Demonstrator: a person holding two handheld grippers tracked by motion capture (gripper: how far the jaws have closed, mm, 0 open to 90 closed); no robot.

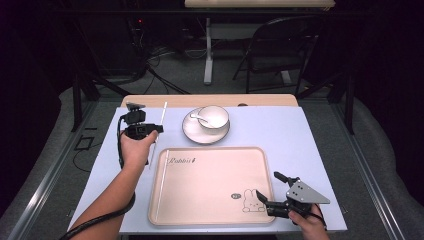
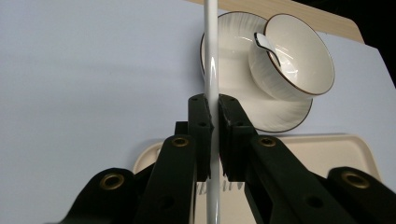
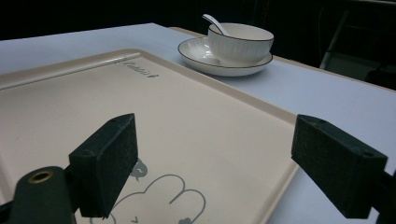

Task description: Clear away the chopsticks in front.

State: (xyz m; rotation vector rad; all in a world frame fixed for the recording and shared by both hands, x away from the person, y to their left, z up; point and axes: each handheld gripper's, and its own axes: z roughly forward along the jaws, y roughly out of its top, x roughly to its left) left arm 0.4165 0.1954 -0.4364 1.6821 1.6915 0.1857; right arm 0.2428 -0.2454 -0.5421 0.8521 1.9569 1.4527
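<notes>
Left tool [image 1: 156,128]: clamped on a white chopstick [image 1: 162,116], held above the bench just left of the saucer; the person's left hand [image 1: 134,149] grips its body.
Left tool, own view [image 2: 214,123]: both jaws pressed against the chopstick [image 2: 211,56], which runs straight up between them and on past the saucer's edge.
Second chopstick [image 1: 162,185]: lies flat along the left inner edge of the tray, from near the top corner down toward the bottom corner.
Right tool [image 1: 267,191]: jaws spread wide and holding nothing, at the tray's lower right corner by the rabbit drawing [image 1: 253,201].
Right tool, own view [image 3: 215,163]: the two pads stand far apart over the rabbit print [image 3: 161,198] and the tray rim.
Tray [image 1: 215,172]: beige, rectangular, lettering near its upper left, in the middle of the bench.
Saucer [image 1: 192,131]: white with a dark rim, beyond the tray.
Bowl [image 1: 214,117]: stands on the saucer.
Spoon [image 1: 201,118]: white, rests inside the bowl.
Bench [image 1: 300,135]: pale blue top.
</notes>
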